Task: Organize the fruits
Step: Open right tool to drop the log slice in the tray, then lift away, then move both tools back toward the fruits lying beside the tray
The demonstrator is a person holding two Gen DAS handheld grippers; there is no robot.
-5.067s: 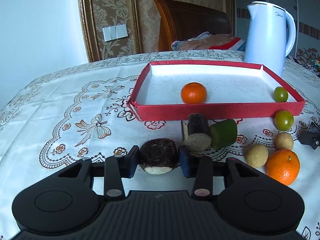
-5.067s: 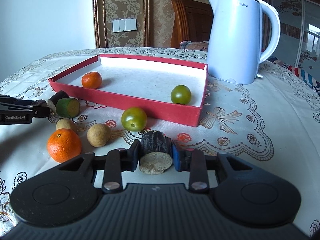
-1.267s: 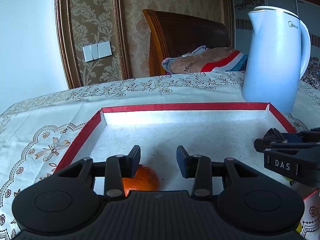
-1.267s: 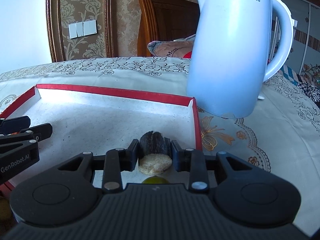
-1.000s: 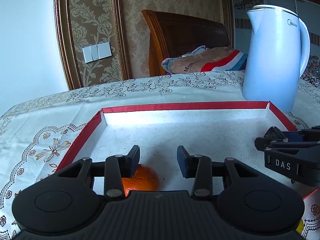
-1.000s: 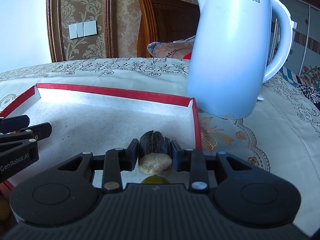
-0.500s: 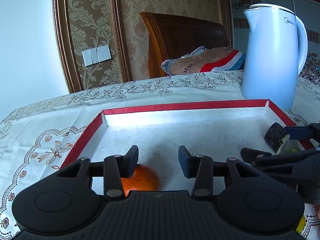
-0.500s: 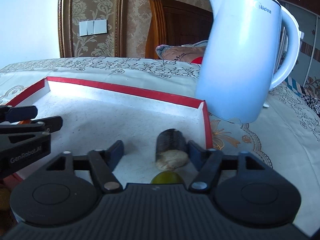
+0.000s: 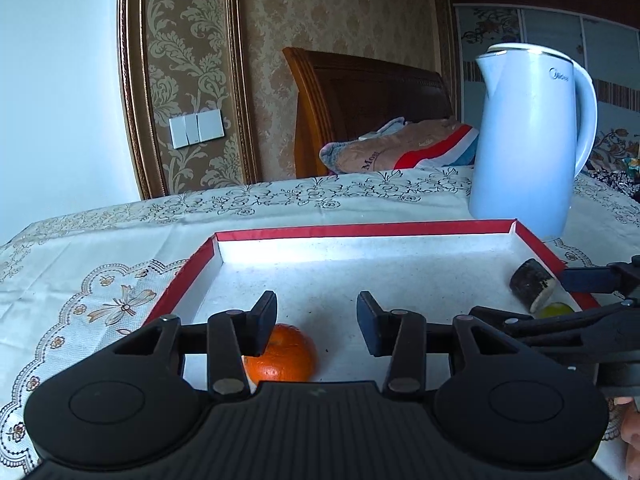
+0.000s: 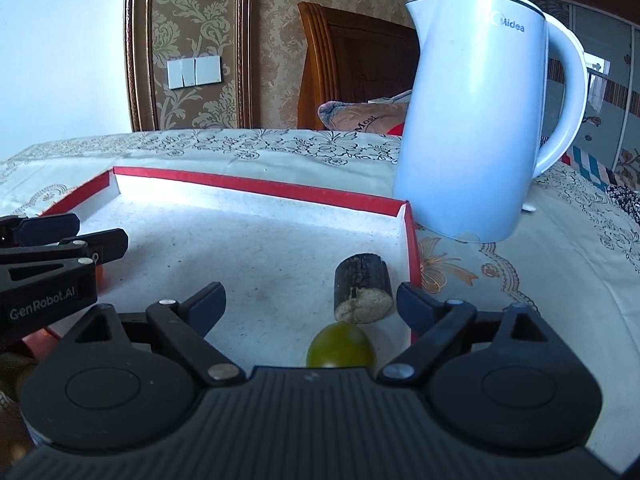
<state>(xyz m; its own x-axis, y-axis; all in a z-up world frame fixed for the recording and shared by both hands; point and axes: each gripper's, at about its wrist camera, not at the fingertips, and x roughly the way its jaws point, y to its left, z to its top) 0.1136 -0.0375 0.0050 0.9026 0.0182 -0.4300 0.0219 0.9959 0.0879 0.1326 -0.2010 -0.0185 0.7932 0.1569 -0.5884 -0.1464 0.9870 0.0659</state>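
Both grippers spread wide, nothing held, both over the red tray [image 10: 256,188].
Dark stub [image 10: 362,288] lies in tray's right corner, cut end toward right gripper [image 10: 308,300], just beside its right finger; left gripper [image 9: 316,316] farther, near orange [image 9: 280,354].

R gripper [image 10: 308,300] open; dark chunk [image 10: 362,288] in tray [image 10: 264,189].

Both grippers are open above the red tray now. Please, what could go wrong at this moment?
1. The dark cut piece lies on its side close to the tray's right wall, beside the right gripper's finger; pulling back carelessly may nudge or roll it.
2. The green fruit sits just in front of that piece, so it could roll too.
3. The left gripper hangs near the orange and might bump it.
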